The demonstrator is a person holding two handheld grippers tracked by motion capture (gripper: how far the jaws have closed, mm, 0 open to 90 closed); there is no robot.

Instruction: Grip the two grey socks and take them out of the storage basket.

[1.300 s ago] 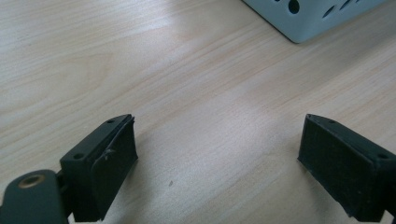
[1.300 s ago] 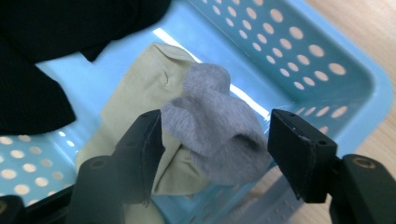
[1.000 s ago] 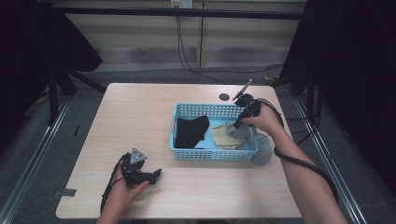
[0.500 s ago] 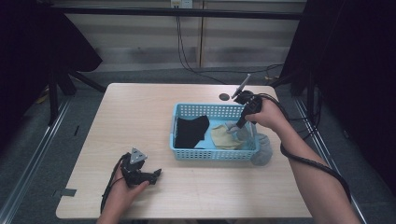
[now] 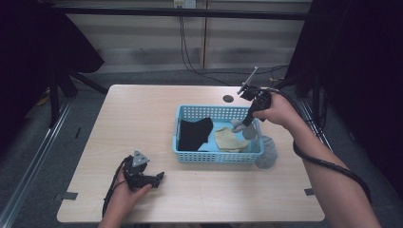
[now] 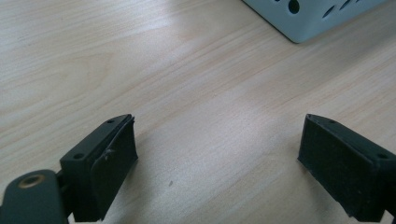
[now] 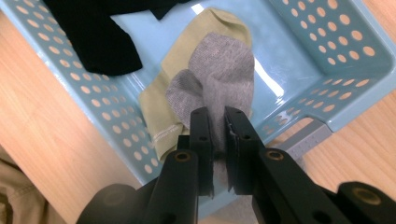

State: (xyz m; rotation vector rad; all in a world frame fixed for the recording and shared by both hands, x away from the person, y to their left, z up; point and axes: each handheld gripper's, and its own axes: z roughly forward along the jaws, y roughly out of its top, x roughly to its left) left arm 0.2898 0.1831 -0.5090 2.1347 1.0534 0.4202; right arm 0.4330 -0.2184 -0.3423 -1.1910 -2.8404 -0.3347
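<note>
Grey sock (image 7: 219, 77) pinched in right gripper (image 7: 218, 140) over basket (image 7: 327, 46) — lower end hidden, left gripper (image 6: 217, 154) spread wide.

My right tongs (image 7: 218, 133) pinch a grey sock (image 7: 219, 77), a knitted ankle sock of heathered grey. It hangs limp and folded over itself, lifted above the right end of the light blue basket (image 5: 209, 156), its free end drooping onto the pale yellow-green sock (image 7: 161, 116) that lies flat on the basket floor. The other end of the grey sock trails out over the basket's right rim and rests on the surface (image 5: 142, 118) just beside the basket's near right corner, towards the surface's right edge.
</note>
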